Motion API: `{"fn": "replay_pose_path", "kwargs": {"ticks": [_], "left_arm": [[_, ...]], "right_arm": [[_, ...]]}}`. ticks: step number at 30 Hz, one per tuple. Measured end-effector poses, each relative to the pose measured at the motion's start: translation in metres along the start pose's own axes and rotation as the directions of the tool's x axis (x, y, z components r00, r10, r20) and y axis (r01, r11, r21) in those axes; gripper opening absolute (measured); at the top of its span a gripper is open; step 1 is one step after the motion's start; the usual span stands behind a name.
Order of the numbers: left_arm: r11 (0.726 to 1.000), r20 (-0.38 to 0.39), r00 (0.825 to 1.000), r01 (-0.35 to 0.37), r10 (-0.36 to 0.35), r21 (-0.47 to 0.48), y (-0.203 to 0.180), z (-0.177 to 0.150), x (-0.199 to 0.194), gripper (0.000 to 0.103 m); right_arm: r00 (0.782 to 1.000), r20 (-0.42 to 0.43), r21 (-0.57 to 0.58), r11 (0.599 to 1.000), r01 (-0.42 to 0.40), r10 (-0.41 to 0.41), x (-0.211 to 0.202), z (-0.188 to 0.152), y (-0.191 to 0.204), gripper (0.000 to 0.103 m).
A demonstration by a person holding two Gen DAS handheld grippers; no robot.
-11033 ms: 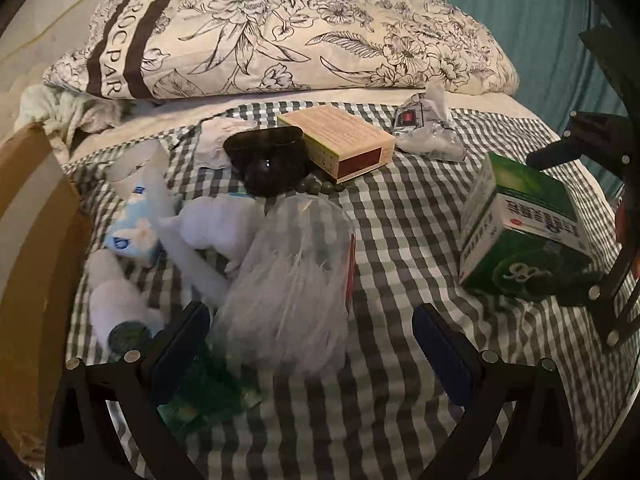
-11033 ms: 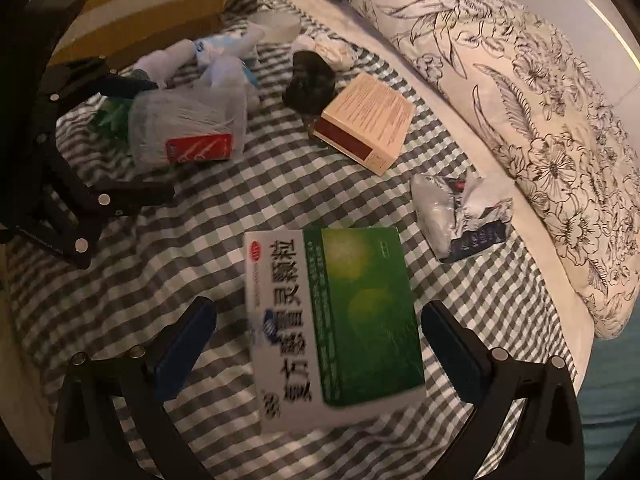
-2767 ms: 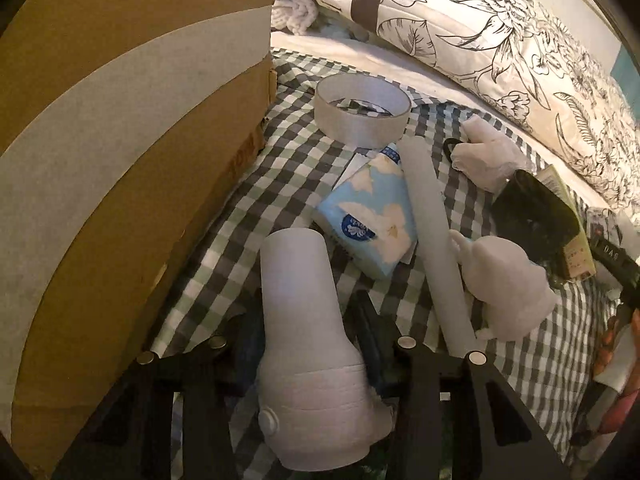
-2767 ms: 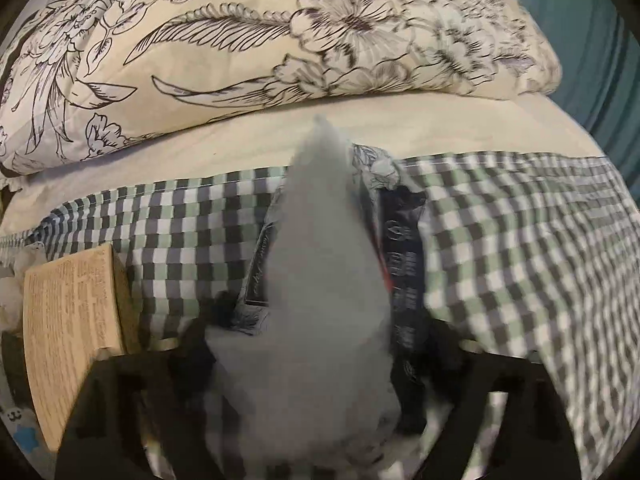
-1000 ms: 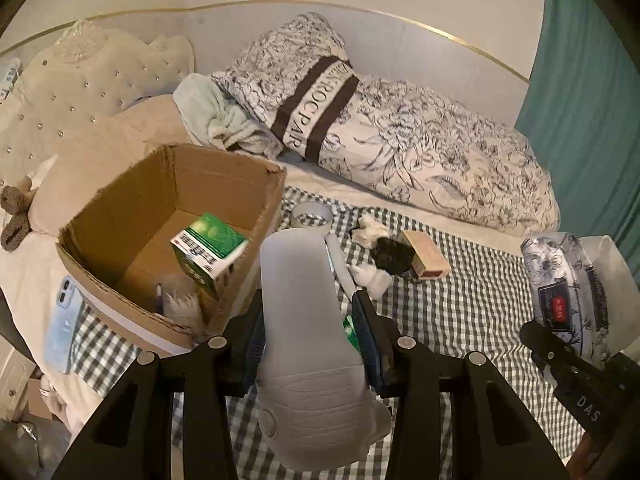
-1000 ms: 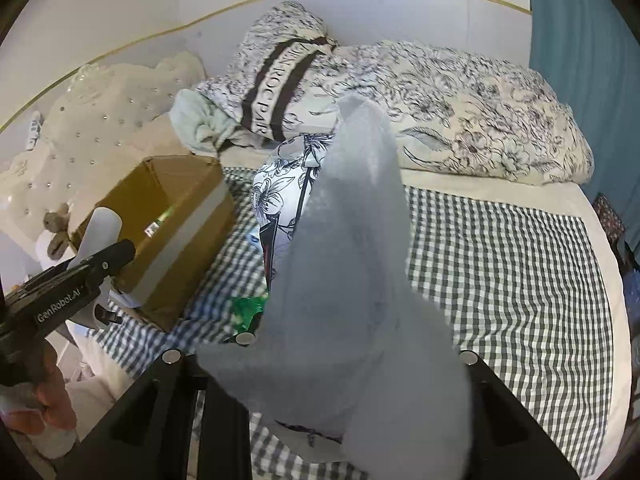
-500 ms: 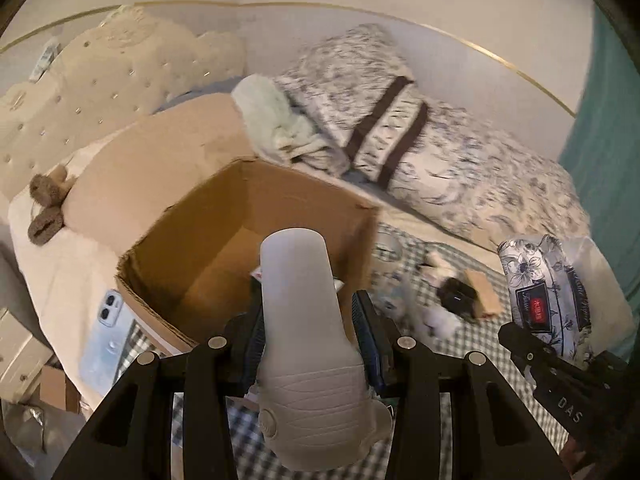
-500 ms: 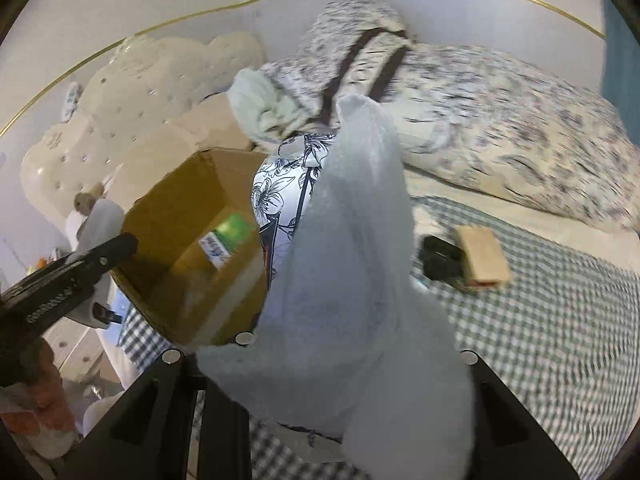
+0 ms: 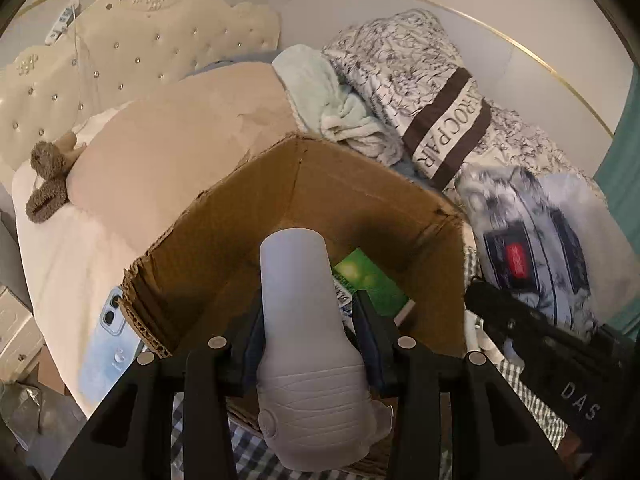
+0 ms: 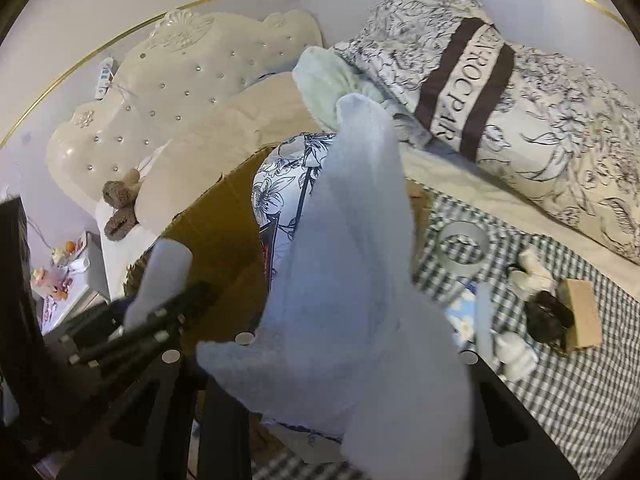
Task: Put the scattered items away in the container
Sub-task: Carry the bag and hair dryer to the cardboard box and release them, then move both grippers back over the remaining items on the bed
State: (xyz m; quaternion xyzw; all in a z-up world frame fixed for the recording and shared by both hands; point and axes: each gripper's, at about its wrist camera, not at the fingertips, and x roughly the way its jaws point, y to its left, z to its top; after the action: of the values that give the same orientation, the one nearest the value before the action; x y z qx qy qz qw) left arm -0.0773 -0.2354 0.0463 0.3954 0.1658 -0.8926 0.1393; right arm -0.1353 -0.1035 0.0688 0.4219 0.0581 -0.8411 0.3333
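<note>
My left gripper (image 9: 308, 320) is shut on a white plastic bottle (image 9: 298, 304) and holds it over the open cardboard box (image 9: 224, 240). A green medicine box (image 9: 370, 280) lies inside the box. My right gripper (image 10: 320, 344) is shut on a floral-printed plastic bag (image 10: 340, 260), which hides its fingers; it hangs at the box's right rim (image 10: 224, 216). In the left wrist view the bag (image 9: 532, 248) shows to the right of the box. On the checked sheet (image 10: 560, 380) lie a tape roll (image 10: 464, 246), a blue tissue pack (image 10: 460, 312), a tan box (image 10: 580, 312) and a black object (image 10: 546, 312).
A floral pillow (image 9: 432, 92) and a pale green towel (image 9: 332, 100) lie behind the box. A beige pillow (image 9: 176, 140) and a tufted headboard (image 9: 120, 56) are to its left. A blue phone (image 9: 108, 336) lies at the box's left side.
Both grippers have moved from the checked sheet towards the box with their loads. The bottle now hangs over the box opening, and the bag has come up to the box's right rim.
</note>
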Motion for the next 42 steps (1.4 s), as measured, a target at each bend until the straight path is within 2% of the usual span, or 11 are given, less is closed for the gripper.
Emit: {"fn": "replay_pose_path", "kwargs": {"ticks": [10, 11, 12, 13, 14, 15, 17, 22, 30, 38, 42], "left_arm": [[1.0, -0.012, 1.0, 0.002, -0.002, 0.011, 0.001, 0.0, 0.011, 0.044], [1.0, -0.013, 1.0, 0.0, 0.0, 0.004, 0.002, 0.0, 0.011, 0.05], [1.0, -0.01, 1.0, -0.001, 0.001, -0.005, 0.002, 0.0, 0.011, 0.059], [1.0, -0.006, 1.0, -0.005, 0.004, -0.013, 0.003, 0.0, 0.011, 0.085], [1.0, 0.003, 1.0, -0.019, 0.019, -0.023, 0.004, 0.0, 0.009, 0.102], [0.999, 0.019, 0.999, -0.035, 0.035, -0.035, 0.005, 0.0, 0.006, 0.103], [0.998, 0.037, 0.999, -0.032, 0.034, -0.046, 0.005, -0.001, 0.002, 0.103], [0.999, 0.009, 1.0, -0.03, 0.03, -0.044, 0.0, -0.004, 0.001, 0.103], [0.999, 0.005, 0.999, -0.034, 0.034, -0.027, -0.019, -0.014, -0.011, 0.103], [1.0, 0.068, 0.998, -0.007, 0.006, 0.004, -0.037, -0.014, -0.047, 0.103], [0.999, 0.029, 1.0, 0.009, -0.011, 0.045, -0.052, -0.026, -0.04, 0.103]], "right_arm": [[0.999, 0.02, 0.014, 0.999, -0.032, 0.032, 0.018, 0.019, 0.004, 0.031], [0.999, 0.024, 0.016, 0.999, -0.039, 0.038, 0.018, 0.02, 0.004, 0.036], [0.998, 0.03, 0.021, 0.998, -0.052, 0.051, 0.017, 0.022, 0.004, 0.046], [0.997, 0.039, 0.03, 0.997, -0.074, 0.072, 0.015, 0.023, 0.002, 0.056], [0.995, 0.051, 0.045, 0.995, -0.09, 0.088, 0.013, 0.023, 0.001, 0.072], [0.993, 0.075, 0.065, 0.993, -0.101, 0.096, 0.008, 0.023, -0.001, 0.079], [0.991, 0.094, 0.078, 0.991, -0.107, 0.1, 0.003, 0.024, -0.003, 0.08], [0.989, 0.106, 0.103, 0.988, -0.114, 0.103, -0.008, 0.023, -0.012, 0.08], [0.99, 0.139, 0.161, 0.986, -0.051, 0.029, -0.042, 0.006, -0.047, 0.08], [0.988, 0.151, 0.204, 0.979, 0.003, -0.035, -0.075, -0.02, -0.081, 0.08], [0.987, 0.146, 0.241, 0.97, 0.029, -0.066, -0.09, -0.033, -0.102, 0.08]]}}
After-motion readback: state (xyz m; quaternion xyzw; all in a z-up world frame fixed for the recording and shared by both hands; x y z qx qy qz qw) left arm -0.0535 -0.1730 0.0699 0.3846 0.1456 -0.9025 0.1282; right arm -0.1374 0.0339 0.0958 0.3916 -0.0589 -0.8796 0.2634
